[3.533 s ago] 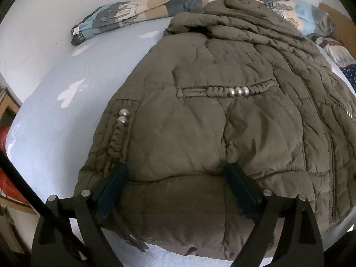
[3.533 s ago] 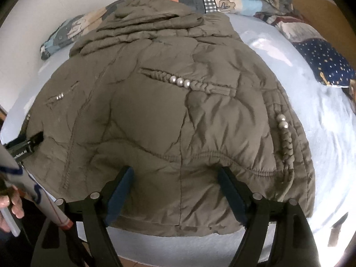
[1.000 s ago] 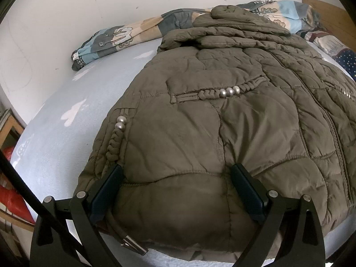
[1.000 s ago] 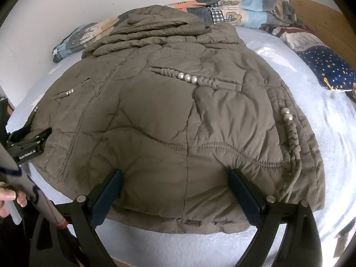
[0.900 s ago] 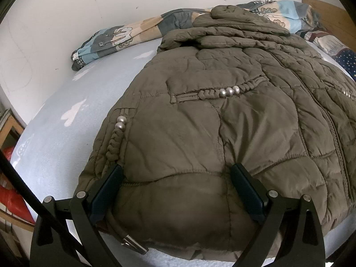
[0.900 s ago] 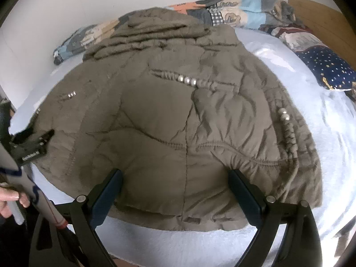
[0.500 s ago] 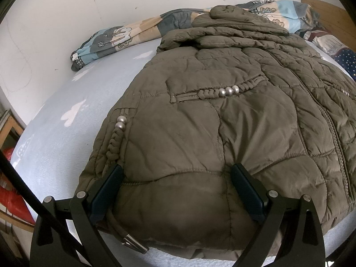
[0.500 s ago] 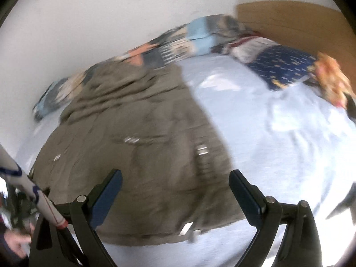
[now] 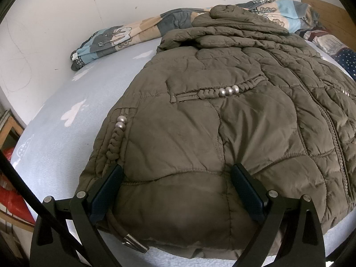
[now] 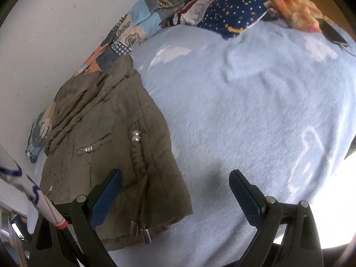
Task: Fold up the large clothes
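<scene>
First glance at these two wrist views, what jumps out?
The olive quilted jacket dominates the left wrist view, spread on the pale blue bed cover with silver beads on its braided trim; the left gripper is open around its hem. In the right wrist view the open right gripper points at bare cover beside the jacket, with a star-print pillow at the far end.

An olive quilted jacket (image 9: 222,120) lies spread flat on the pale blue bed (image 9: 66,120). Braided cords with silver beads trim it. Its far end looks bunched, possibly a hood.
</scene>
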`<state>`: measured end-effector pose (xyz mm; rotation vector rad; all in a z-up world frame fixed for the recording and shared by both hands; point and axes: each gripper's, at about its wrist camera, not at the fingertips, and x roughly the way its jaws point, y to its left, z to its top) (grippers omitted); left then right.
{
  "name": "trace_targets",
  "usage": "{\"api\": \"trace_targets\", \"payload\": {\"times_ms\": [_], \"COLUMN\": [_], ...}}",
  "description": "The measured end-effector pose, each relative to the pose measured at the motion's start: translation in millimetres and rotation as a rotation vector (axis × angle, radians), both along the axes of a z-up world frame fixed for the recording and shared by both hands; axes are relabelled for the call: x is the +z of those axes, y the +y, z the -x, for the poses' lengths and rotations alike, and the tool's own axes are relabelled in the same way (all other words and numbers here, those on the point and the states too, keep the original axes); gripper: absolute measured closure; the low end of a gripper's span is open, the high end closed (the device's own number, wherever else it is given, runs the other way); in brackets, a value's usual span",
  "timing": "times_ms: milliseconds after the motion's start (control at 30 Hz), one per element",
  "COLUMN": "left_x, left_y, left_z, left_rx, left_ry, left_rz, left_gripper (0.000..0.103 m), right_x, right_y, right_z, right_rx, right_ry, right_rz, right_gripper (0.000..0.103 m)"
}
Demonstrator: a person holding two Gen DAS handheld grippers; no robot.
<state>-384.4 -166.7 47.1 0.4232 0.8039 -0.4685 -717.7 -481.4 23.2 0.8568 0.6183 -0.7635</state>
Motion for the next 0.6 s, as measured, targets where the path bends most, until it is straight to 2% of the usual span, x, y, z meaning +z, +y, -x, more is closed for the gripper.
{"api": "trace_targets", "payload": {"times_ms": [200,333,467,600], "left_x": [1,12,49,65], "left_y": [0,3,39,87], "left_z": [1,0,-3,-24], "left_rx": [-0.002,-0.024,0.017,0.15], "left_ry": [0.002,0.056,0.087,0.143], "left_rz": [-0.003,-0.022,0.136,0.277], "left_gripper": [0.005,0.006,0.006,0.006], "right_x": [-6,-7,-8,-7], "right_y": [4,3,1,-2], "right_z": [-4,-2,3,10], "right_rx": [0.021,0.014,-0.005,-0.025], "right_ry": [0.01,0.008,-0.004,-0.025], "right_rz": [-0.012,-0.016,-0.026,-0.033], "right_gripper": [0.004,0.004,0.004,0.004]}}
